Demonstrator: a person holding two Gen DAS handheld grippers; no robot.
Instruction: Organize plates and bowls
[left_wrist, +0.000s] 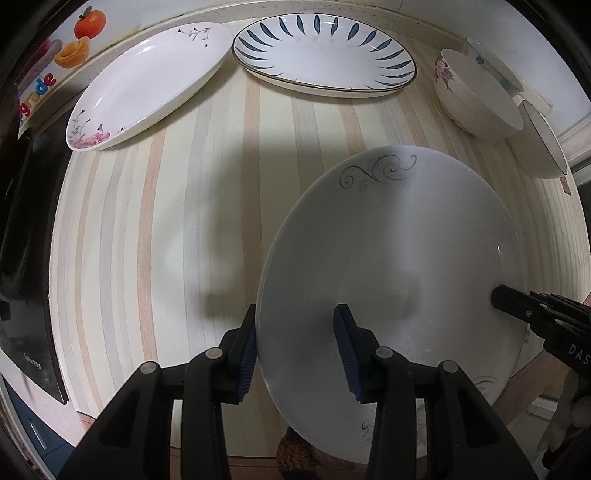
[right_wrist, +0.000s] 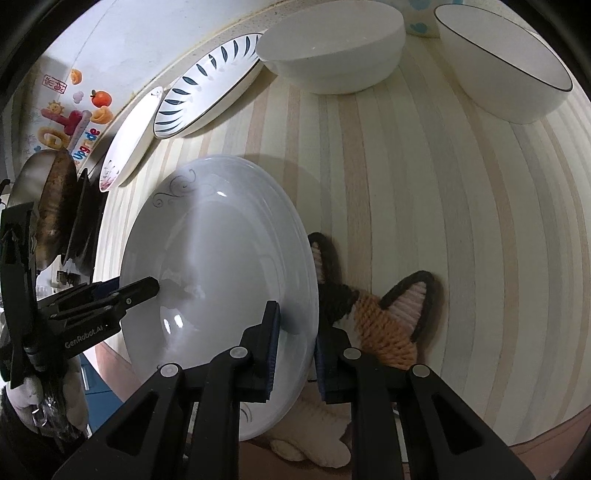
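Knitted cat (right_wrist: 384, 325) partly hidden behind swirl plate (right_wrist: 221, 277).

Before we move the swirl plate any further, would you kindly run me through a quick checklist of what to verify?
1. Left gripper straddles the swirl plate rim, one finger each side: ok.
2. Right gripper straddles the opposite rim likewise: ok.
3. Both grips actually tight on the rim: cannot tell.
4. Plate is single, not a stack: not ok; layered rims show at its edge.
5. Knitted cat mat out of the way: not ok; it lies partly under the plate.
6. Bare table between this plate and the leaf plate: ok.
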